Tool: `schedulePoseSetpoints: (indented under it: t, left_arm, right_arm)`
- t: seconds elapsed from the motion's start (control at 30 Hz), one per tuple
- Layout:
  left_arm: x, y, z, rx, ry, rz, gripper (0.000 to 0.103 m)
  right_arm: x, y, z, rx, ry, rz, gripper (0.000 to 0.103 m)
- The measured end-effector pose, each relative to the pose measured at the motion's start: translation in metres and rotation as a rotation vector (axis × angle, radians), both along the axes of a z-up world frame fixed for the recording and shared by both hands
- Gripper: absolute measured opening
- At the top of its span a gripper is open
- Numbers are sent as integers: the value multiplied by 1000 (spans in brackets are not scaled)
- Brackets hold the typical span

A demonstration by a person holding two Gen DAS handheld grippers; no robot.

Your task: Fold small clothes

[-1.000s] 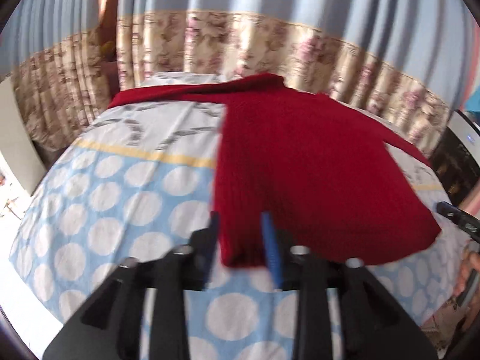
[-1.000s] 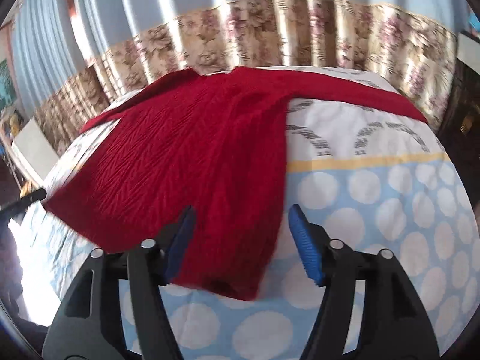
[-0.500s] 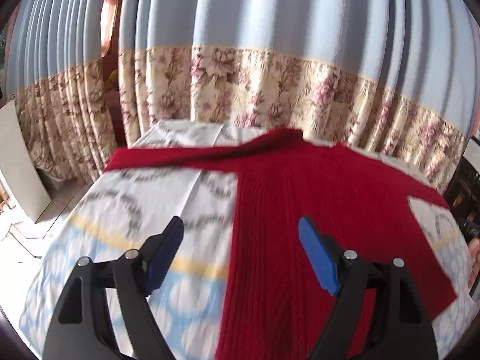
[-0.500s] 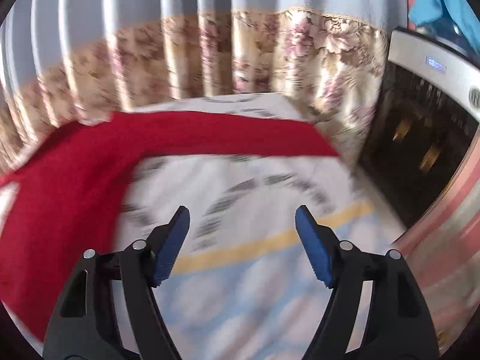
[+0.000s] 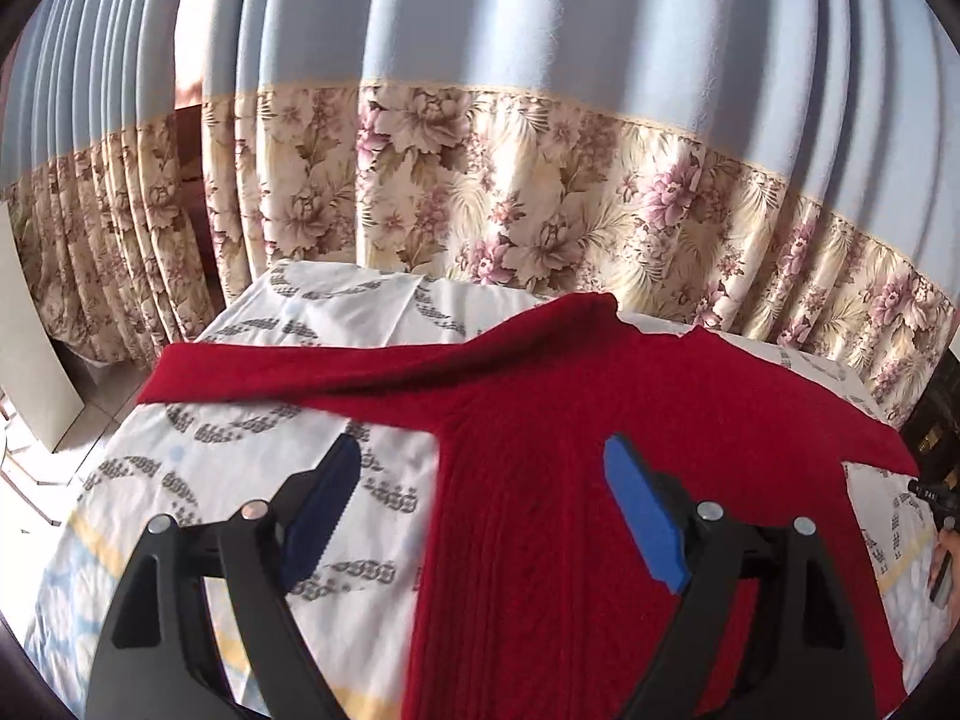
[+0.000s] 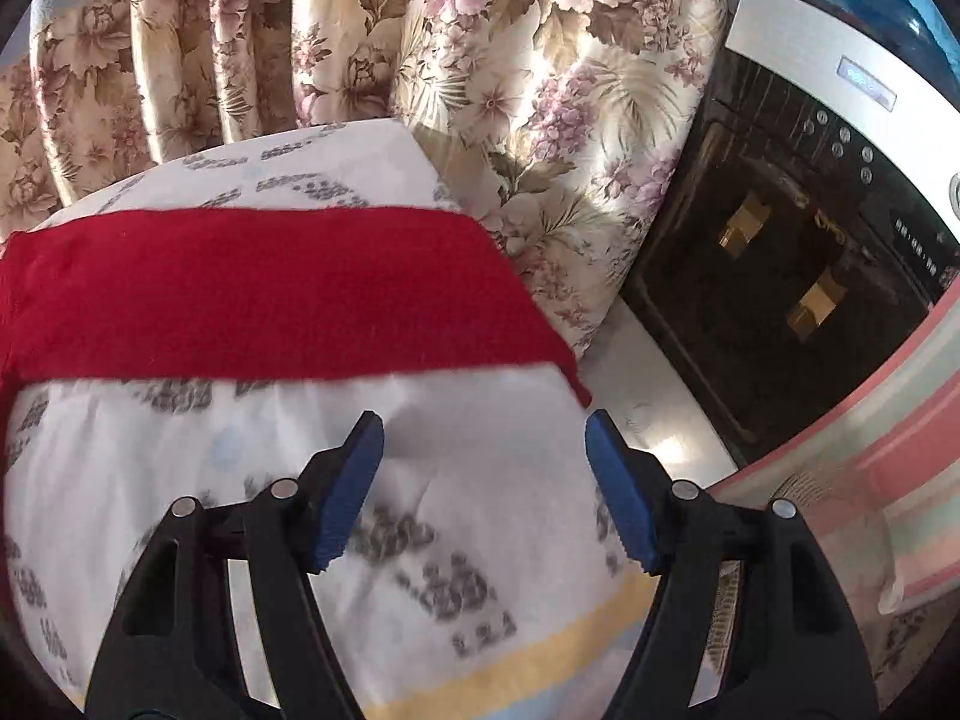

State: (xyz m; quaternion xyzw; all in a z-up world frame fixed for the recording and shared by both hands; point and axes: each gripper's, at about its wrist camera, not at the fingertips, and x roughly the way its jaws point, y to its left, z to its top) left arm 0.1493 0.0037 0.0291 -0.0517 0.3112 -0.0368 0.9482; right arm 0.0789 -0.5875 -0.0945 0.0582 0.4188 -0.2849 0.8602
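Pleated curtains, pale blue above and cream with pink flowers below, hang behind a bed covered by a white sheet with grey arc prints and a yellow stripe. A dark red cable-knit sweater lies flat on that sheet, its body running from the near edge toward the far side, one sleeve stretched out to the left and the other reaching right.

The left gripper hovers over the sweater's left edge with its blue-padded jaws spread wide and nothing between them; one jaw is over the sheet, the other over the knit.

In the right wrist view, the right gripper hangs over bare sheet just near of the right sleeve's cuff end, jaws likewise wide apart and empty. To the right of the bed stands a white appliance with a dark glass front.
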Motion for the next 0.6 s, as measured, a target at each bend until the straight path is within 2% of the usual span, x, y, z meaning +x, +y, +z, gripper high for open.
schedulePoseSetpoints:
  t: [0.17,0.27,0.37,0.43,0.47,0.53,0.57,0.6]
  left_arm:
    - [8,-8,-9,-3,16,-11,84]
    - [12,-11,-15,4,27,-19,84]
    - [15,-13,-19,4,30,-17,84]
    - [15,-12,-20,2,30,-16,84]
    - [15,-12,-21,-2,29,-14,84]
    - [16,-10,-22,-9,29,-12,84]
    - [16,-10,-24,-11,31,-12,84]
    - [16,-10,-25,-12,31,-10,84]
  right_arm:
    - [20,-4,2,-27,11,-1,74]
    - [29,-12,2,4,1,-3,77]
    - [35,-21,1,69,-22,15,74]
    - [36,-27,1,116,-46,45,63]
    - [37,-26,2,105,-45,59,58]
    - [40,-21,3,84,-41,85,30]
    - [40,-20,5,72,-43,86,23]
    - [39,-20,6,69,-51,87,10]
